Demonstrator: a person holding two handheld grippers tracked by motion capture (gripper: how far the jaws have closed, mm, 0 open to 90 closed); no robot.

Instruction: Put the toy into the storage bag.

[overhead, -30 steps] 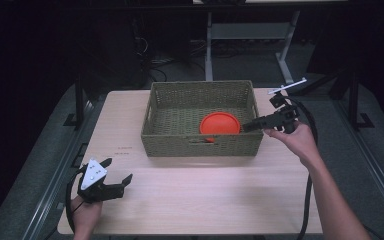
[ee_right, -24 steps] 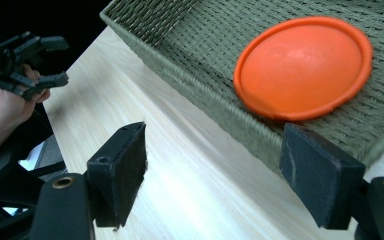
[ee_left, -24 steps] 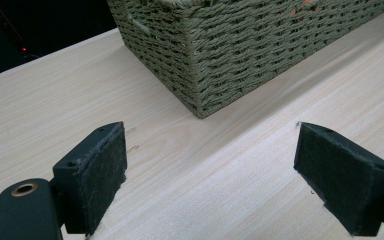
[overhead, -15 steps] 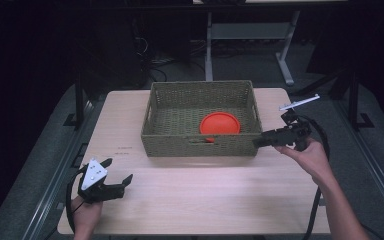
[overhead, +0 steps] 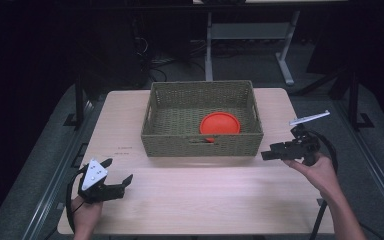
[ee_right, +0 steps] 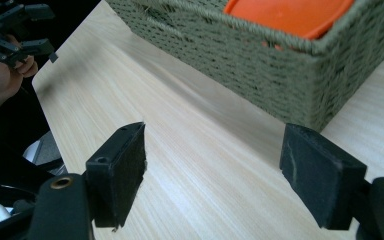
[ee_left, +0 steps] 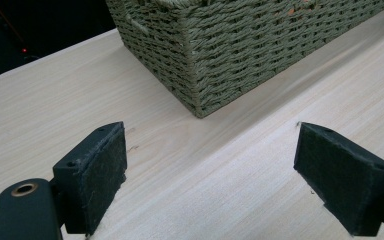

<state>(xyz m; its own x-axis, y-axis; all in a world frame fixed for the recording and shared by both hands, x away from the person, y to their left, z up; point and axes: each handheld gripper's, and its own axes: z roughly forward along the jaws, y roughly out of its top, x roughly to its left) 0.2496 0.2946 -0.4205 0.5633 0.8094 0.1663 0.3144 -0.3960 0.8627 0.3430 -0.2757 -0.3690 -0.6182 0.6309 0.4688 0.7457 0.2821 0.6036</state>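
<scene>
An orange disc (overhead: pixel 220 123) is seen lying inside the woven basket (overhead: pixel 202 145) at centre frame. The right gripper (overhead: pixel 269 154), right of centre, is held wide apart and empty; the left gripper (overhead: pixel 117 180), lower left, likewise. A placing step appears finished; no next target is evident.
</scene>
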